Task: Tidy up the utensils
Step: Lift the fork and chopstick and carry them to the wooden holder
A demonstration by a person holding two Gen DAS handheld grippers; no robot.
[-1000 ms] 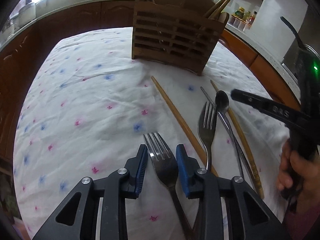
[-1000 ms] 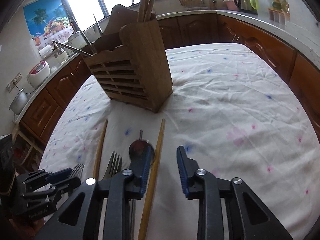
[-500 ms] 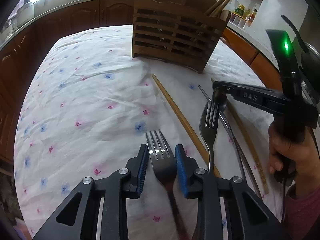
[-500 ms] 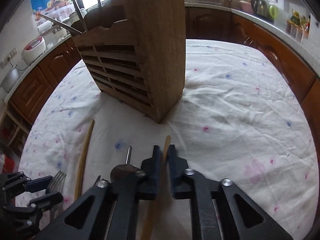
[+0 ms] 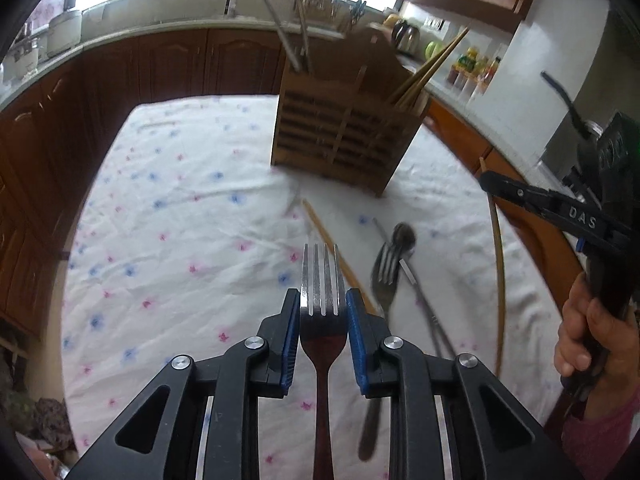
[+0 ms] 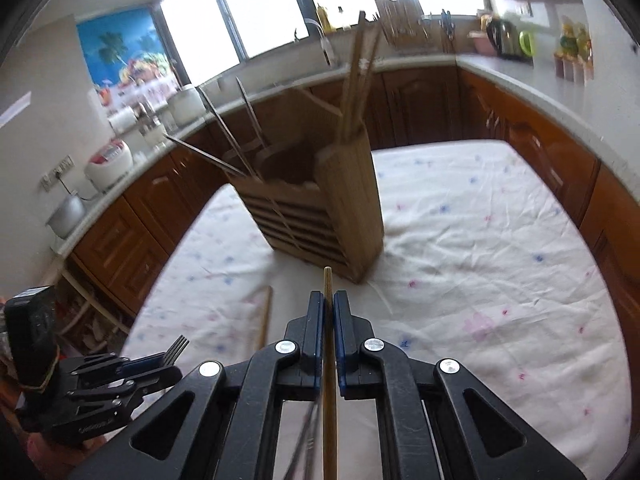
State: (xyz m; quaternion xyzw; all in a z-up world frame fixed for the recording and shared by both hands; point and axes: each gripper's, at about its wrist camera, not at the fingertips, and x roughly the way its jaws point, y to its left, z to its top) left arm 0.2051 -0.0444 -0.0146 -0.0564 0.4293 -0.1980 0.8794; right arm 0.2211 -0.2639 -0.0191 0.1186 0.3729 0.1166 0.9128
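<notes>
Fork [image 5: 322,292] clamped in left tool [image 5: 323,312]; right tool [image 6: 328,316], marked "DAS", pinches chopstick [image 6: 328,280].

Left wrist view, low over the tablecloth [image 5: 180,220], facing the wooden holder [image 5: 344,136], right wrist view nearer it, both sharing holder and cloth

Daylight floods through blown-out windows [image 6: 276,12] beyond the far counter. Fisheye bends and darkens every edge. The wooden utensil holder [image 6: 320,200] is motion-blurred.
</notes>
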